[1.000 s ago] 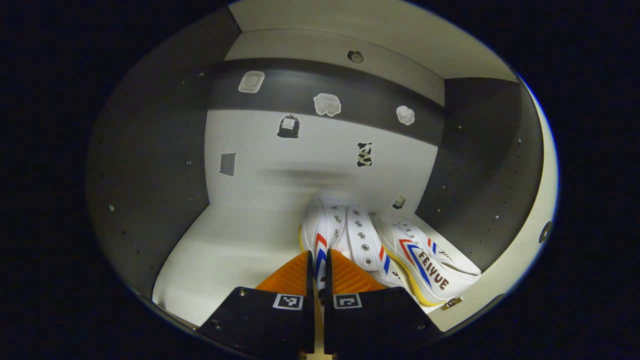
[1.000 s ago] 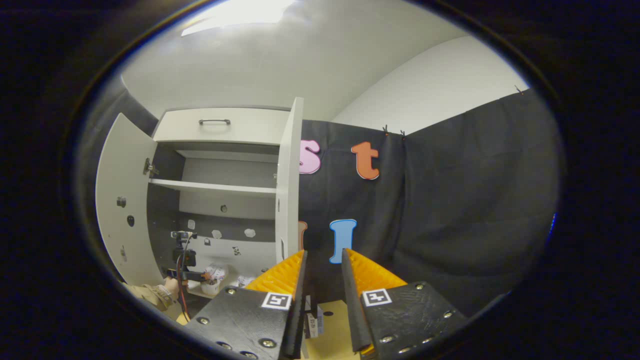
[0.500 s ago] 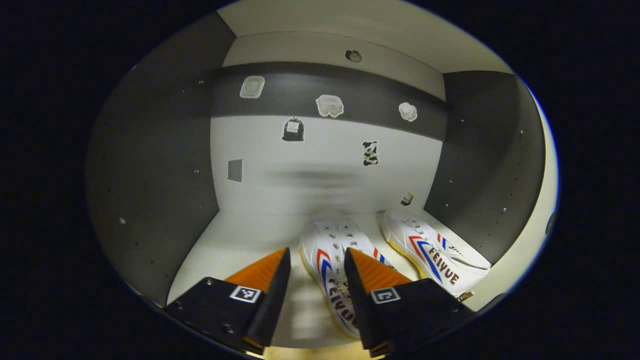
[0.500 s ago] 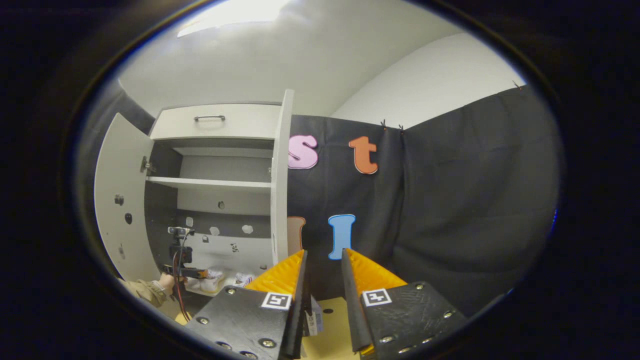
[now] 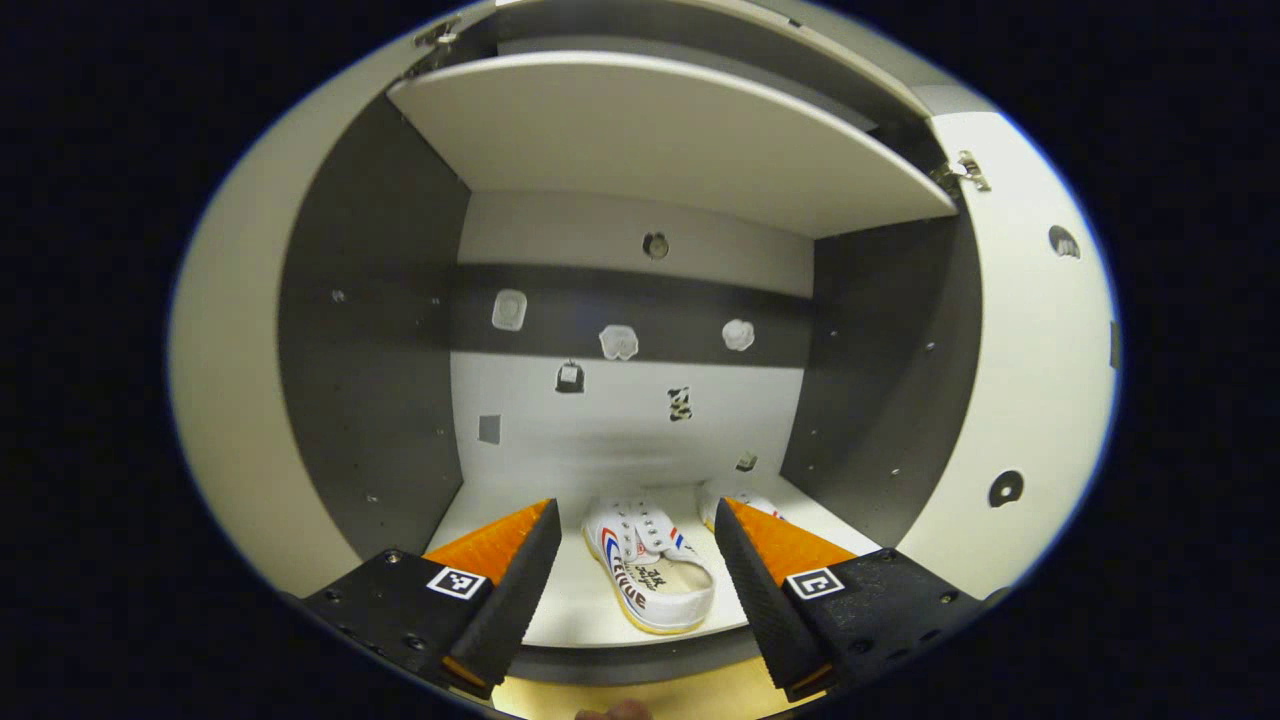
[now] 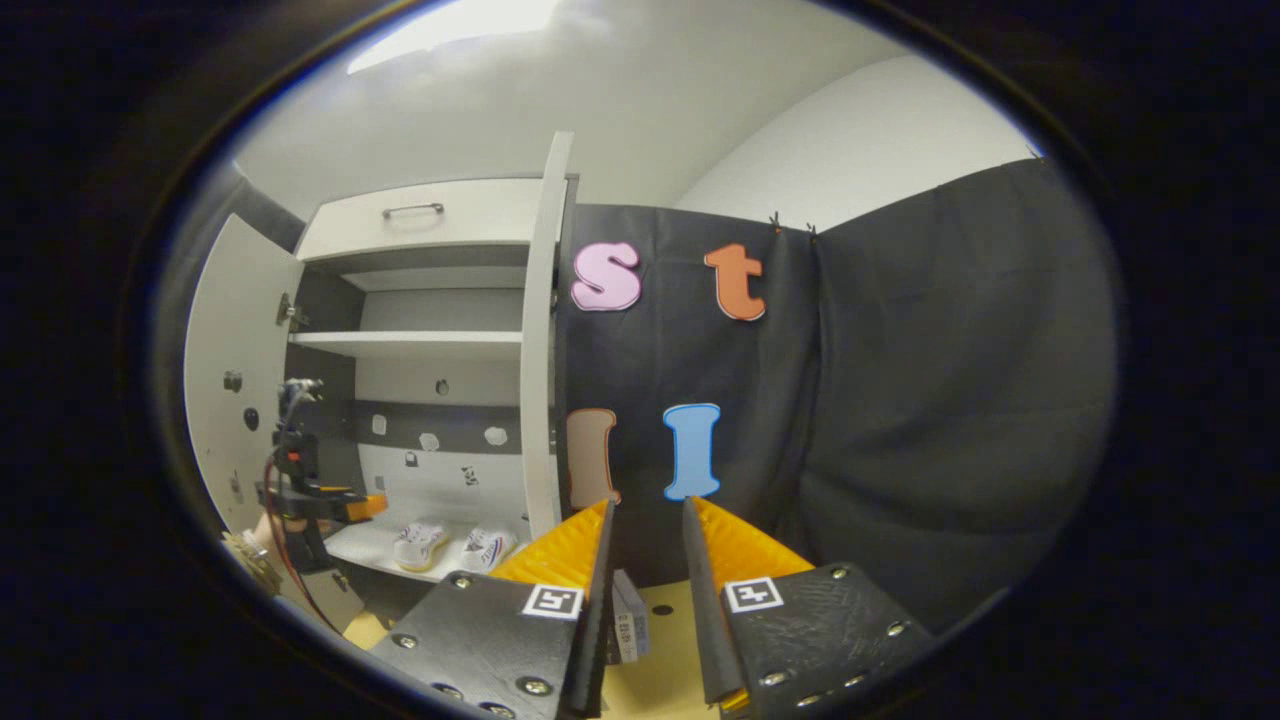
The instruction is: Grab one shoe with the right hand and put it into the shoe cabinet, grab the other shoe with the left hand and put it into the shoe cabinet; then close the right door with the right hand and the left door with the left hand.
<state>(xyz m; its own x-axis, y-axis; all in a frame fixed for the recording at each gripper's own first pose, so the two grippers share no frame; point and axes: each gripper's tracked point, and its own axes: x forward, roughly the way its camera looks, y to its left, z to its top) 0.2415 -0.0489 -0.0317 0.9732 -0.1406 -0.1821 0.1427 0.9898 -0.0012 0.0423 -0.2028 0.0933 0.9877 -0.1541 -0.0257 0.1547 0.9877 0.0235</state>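
Note:
Two white sneakers with red and blue stripes lie on the cabinet's bottom shelf [image 5: 560, 610]. The left shoe [image 5: 650, 580] sits between my left gripper's spread fingers, and the other shoe [image 5: 738, 497] is partly hidden behind the right finger. My left gripper [image 5: 635, 510] is open, holds nothing and sits just outside the cabinet front. In the right gripper view both shoes [image 6: 418, 545] [image 6: 487, 548] rest side by side, and the left gripper [image 6: 320, 500] hovers before them in a hand [image 6: 250, 545]. My right gripper [image 6: 647, 503] is off to the right, fingers slightly apart, nothing between them.
Both cabinet doors stand open: the left door [image 6: 215, 400] and the right door [image 6: 540, 330], also the right door [image 5: 1030, 380]. An upper shelf [image 5: 660, 140] spans the cabinet, with a drawer [image 6: 412, 210] above. A small box [image 6: 630, 620] lies on the wooden table [image 6: 660, 670].
My left gripper opened, let go of the shoe and drew back out of the cabinet; the shoe now lies on the bottom shelf. The right gripper drifted slightly.

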